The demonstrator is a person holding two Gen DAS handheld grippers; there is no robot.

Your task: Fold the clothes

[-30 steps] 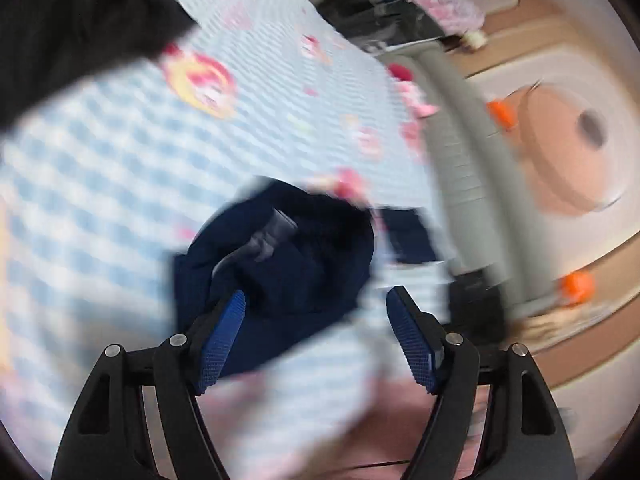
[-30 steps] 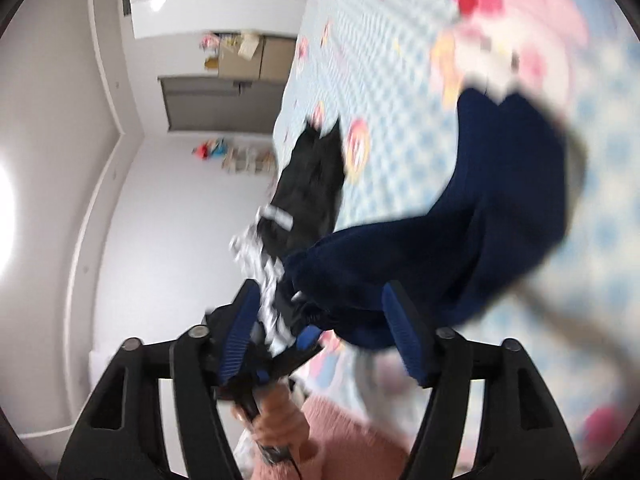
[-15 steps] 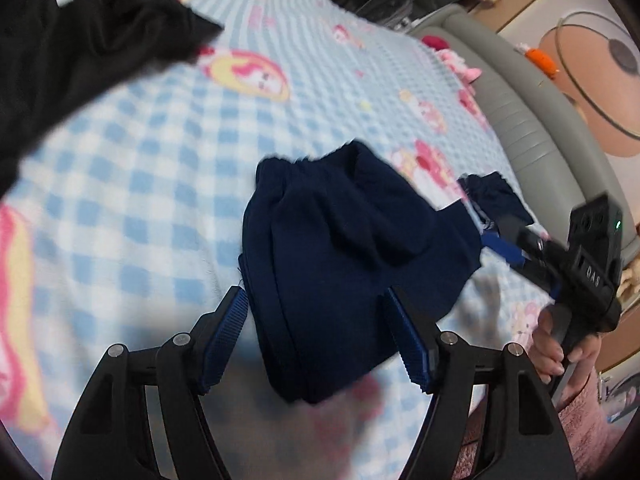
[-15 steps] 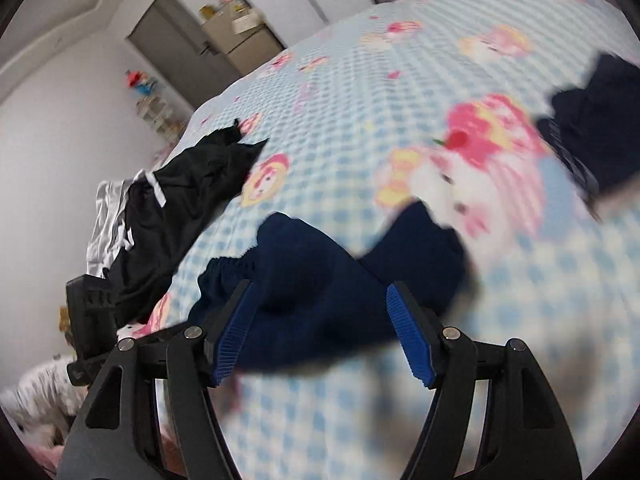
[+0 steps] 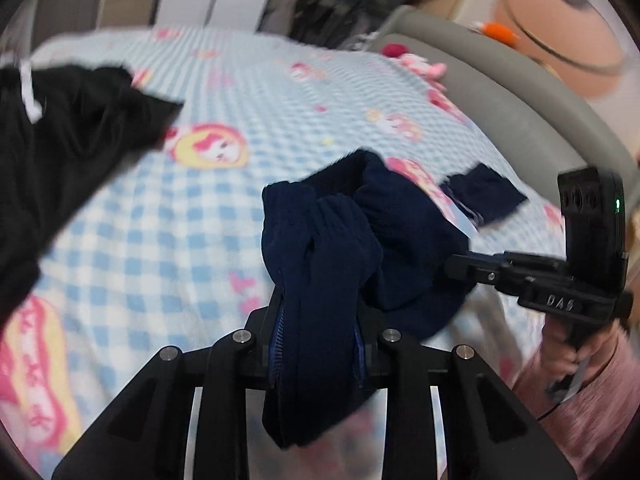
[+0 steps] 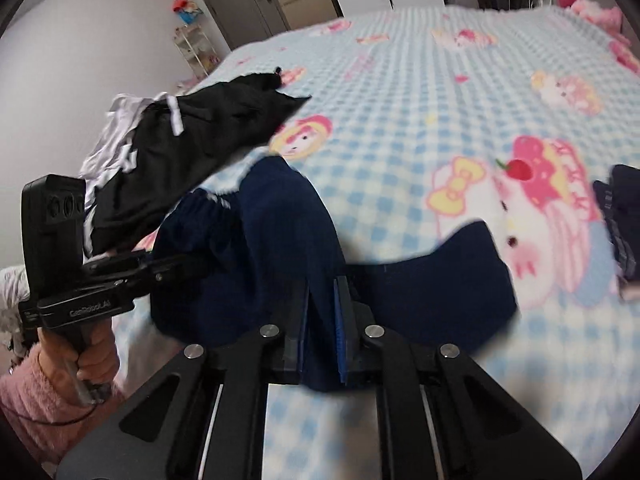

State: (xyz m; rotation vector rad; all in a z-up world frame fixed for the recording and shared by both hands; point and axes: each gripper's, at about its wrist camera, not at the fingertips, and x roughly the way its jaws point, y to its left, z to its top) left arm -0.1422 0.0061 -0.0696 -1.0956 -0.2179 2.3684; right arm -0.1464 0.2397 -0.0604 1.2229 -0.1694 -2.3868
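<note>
A crumpled navy garment (image 5: 320, 248) lies bunched on the blue checked bed cover (image 5: 140, 240). My left gripper (image 5: 318, 344) has a thick fold of it between its pads, and the jaws are closing on that fold. In the right wrist view the right gripper (image 6: 322, 304) is shut on a thin edge of the same navy garment (image 6: 280, 240). Each gripper shows in the other's view, the right gripper (image 5: 452, 268) and the left gripper (image 6: 188, 262), both with tips buried in the cloth. Hands in pink sleeves hold them.
A black garment (image 5: 60, 140) with a white drawstring is spread at the left, beside white clothes (image 6: 116, 136). A small dark blue piece (image 5: 486, 196) lies to the right. A grey padded bed edge (image 5: 500, 92) runs along the far right.
Both grippers stood wide open around the navy garment before; now both have closed on it. The views have rolled to level, and the cloth is gathered up between the two grippers.
</note>
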